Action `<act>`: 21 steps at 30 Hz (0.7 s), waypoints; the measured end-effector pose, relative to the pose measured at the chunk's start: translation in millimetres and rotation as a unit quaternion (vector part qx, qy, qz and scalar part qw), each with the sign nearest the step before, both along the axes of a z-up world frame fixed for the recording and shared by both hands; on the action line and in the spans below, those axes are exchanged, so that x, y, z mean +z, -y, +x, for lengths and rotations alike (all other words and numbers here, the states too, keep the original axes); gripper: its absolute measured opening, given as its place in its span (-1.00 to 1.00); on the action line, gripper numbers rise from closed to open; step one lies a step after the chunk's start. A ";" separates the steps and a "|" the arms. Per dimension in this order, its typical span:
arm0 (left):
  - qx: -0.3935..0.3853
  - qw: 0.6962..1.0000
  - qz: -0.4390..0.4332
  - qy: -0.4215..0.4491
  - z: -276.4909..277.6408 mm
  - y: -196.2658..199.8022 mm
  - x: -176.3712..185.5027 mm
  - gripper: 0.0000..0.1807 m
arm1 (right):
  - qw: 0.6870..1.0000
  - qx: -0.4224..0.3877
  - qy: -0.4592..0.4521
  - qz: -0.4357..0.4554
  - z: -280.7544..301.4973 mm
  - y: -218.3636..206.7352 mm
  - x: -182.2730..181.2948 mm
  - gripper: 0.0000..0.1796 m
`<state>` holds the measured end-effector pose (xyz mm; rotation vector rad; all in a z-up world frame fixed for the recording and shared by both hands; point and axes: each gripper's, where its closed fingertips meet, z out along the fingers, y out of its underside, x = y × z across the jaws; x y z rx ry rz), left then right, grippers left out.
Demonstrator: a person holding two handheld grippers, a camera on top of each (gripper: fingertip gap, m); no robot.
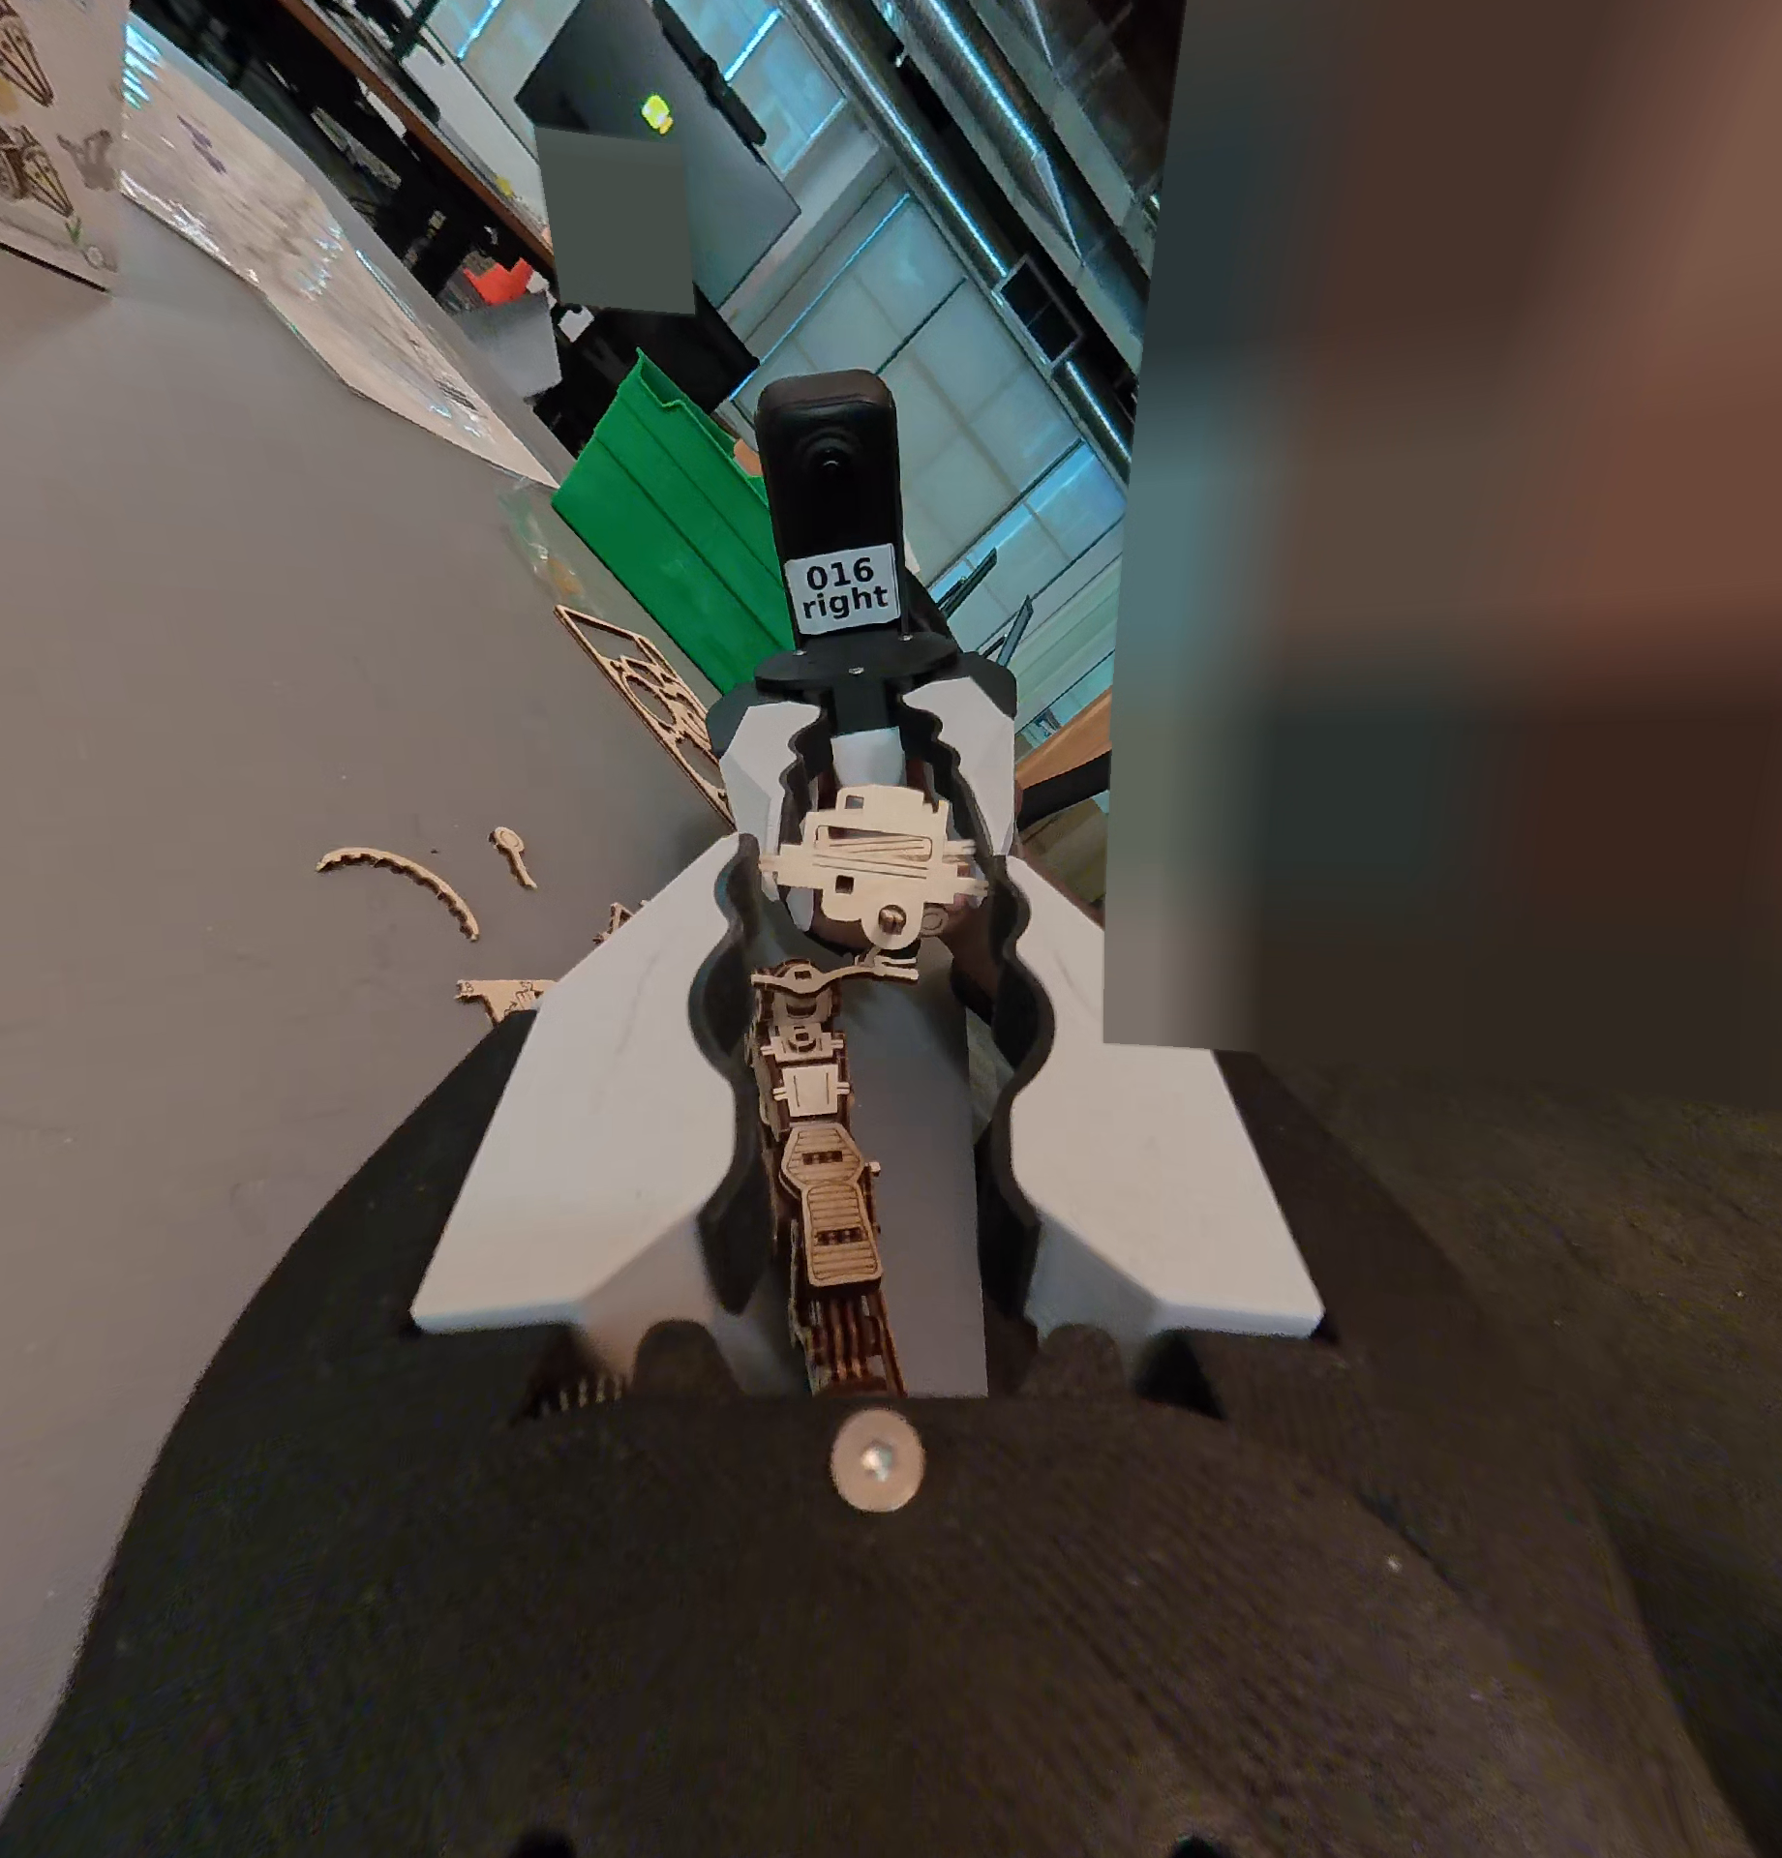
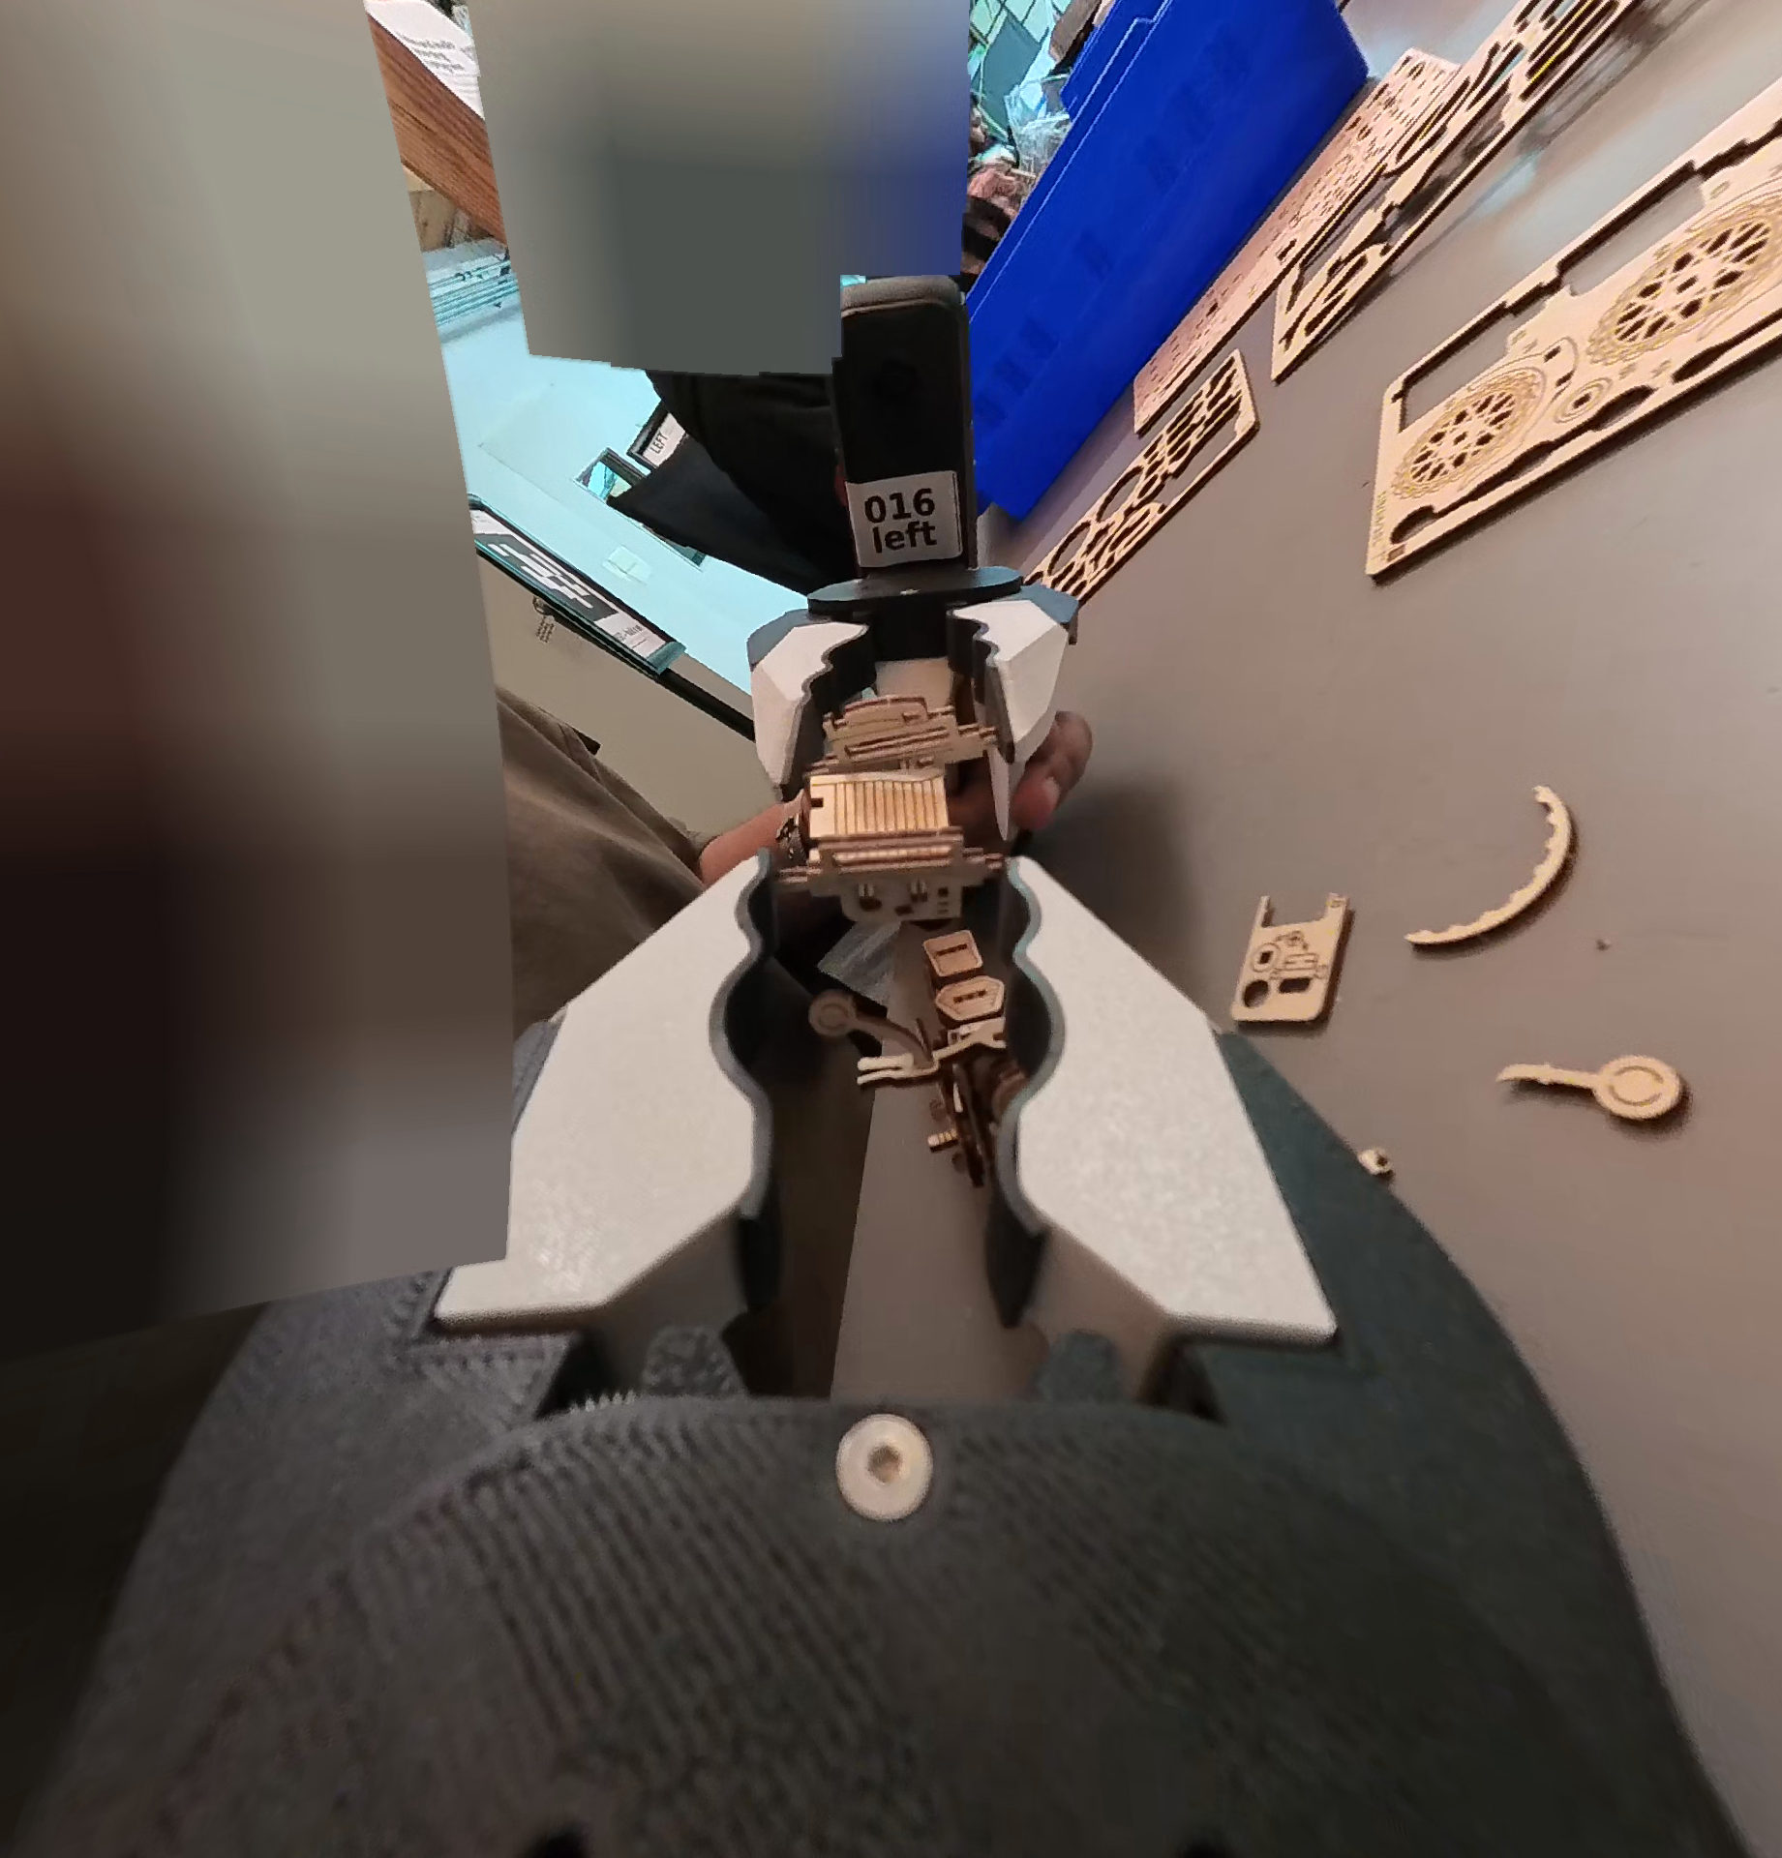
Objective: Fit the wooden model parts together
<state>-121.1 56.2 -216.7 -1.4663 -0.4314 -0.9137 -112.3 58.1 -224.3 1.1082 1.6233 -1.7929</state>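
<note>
A slim wooden motorcycle model (image 1: 821,1156) lies lengthwise between my left gripper's white fingers (image 1: 605,1106), handlebar end outward. My left gripper (image 1: 876,877) is shut on it. The model's handlebar and fork (image 2: 952,1066) reach in between my right gripper's fingers (image 2: 1118,1106). My right gripper (image 2: 886,865) faces the left one, tip to tip, and is shut on a ribbed wooden engine-like part (image 2: 876,819). That part shows as a flat pale piece in the left wrist view (image 1: 871,860), held just above the handlebar (image 1: 881,965). Both grippers are held above the grey table (image 1: 213,603).
Loose on the table are a curved toothed piece (image 2: 1510,885), a small plate (image 2: 1289,965) and a round-headed piece (image 2: 1611,1086). Punched wooden sheets (image 2: 1621,332) lie near a blue bin (image 2: 1148,251). A green bin (image 1: 665,523), instruction paper (image 1: 364,282) and a box (image 1: 32,131) stand beyond. Less than 4 cm separates the two grippers' tips.
</note>
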 end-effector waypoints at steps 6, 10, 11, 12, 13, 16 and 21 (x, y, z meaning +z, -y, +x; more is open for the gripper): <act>-0.004 1.000 -0.005 0.000 1.5 -0.9 -2.3 -0.52 | 1.000 -0.011 -0.008 0.000 -2.8 -3.5 1.7 -0.52; -0.010 1.000 -0.009 0.004 3.6 -1.7 -3.9 -0.52 | 1.000 -0.013 -0.020 0.009 -2.7 -5.1 2.2 -0.52; -0.012 1.000 -0.010 0.007 3.9 -1.7 -4.2 -0.52 | 1.000 -0.012 -0.023 0.013 -2.5 -5.4 2.2 -0.52; -0.015 1.000 -0.009 0.011 4.3 -1.6 -4.1 -0.51 | 1.000 -0.011 -0.025 0.015 -2.1 -5.3 2.2 -0.52; -0.017 1.000 -0.008 0.016 4.2 -1.5 -3.8 -0.52 | 0.999 -0.010 -0.028 0.017 -1.6 -5.2 2.2 -0.52; -0.023 0.999 -0.005 0.025 4.8 -1.0 -2.9 -0.53 | 0.999 -0.010 -0.038 0.037 -1.1 -4.4 -1.2 -0.51; -0.026 0.999 -0.022 0.006 9.5 -3.5 -7.6 -0.58 | 0.995 -0.008 -0.063 0.074 0.5 -1.1 -5.4 -0.52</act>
